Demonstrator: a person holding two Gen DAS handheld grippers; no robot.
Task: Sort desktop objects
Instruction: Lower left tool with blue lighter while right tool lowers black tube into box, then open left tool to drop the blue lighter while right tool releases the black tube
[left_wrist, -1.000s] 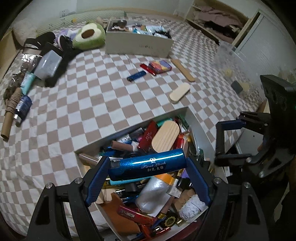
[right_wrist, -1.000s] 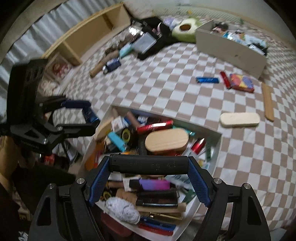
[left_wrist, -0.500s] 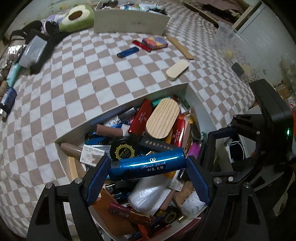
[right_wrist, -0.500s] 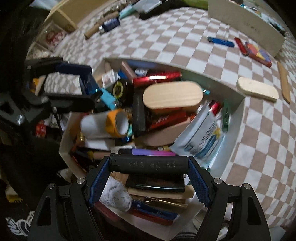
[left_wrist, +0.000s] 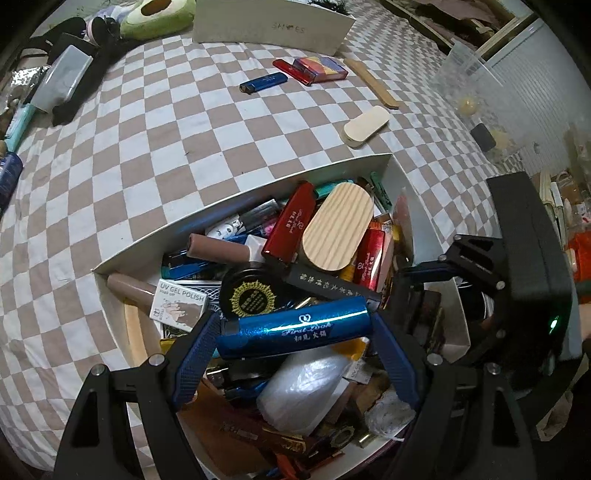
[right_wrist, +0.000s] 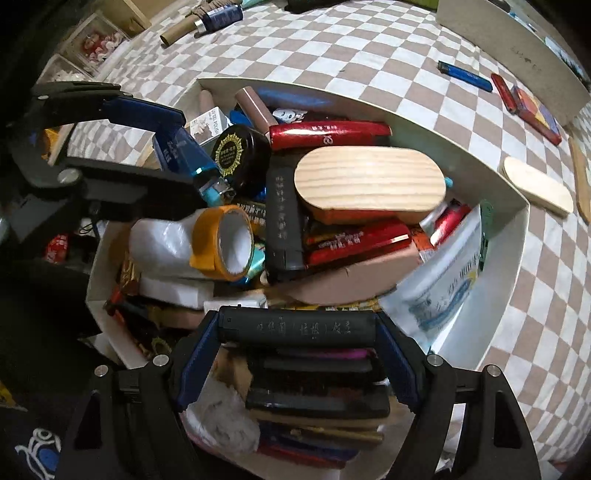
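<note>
The left claw (left_wrist: 295, 334) pinches a shiny blue lighter (left_wrist: 293, 326) printed "First Look" end to end, just above the crammed white box (left_wrist: 236, 194) on the checkered bedspread (left_wrist: 147, 147). The right claw (right_wrist: 297, 328) pinches a matte black lighter (right_wrist: 295, 326) with embossed characters over the same box. Inside lie a "UV GEL POLISH soak off" carton (left_wrist: 179, 302) and a pine-grain oval case (left_wrist: 338, 229)

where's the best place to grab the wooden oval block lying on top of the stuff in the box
Probably from straight above, pads across the two long straight sides of the wooden oval block. It lies flat and highest in the white box, so those edges stand clear. The rounded ends give flat pads less to bear on. Both grippers are full now: left with a blue lighter, right with a black one.
</note>
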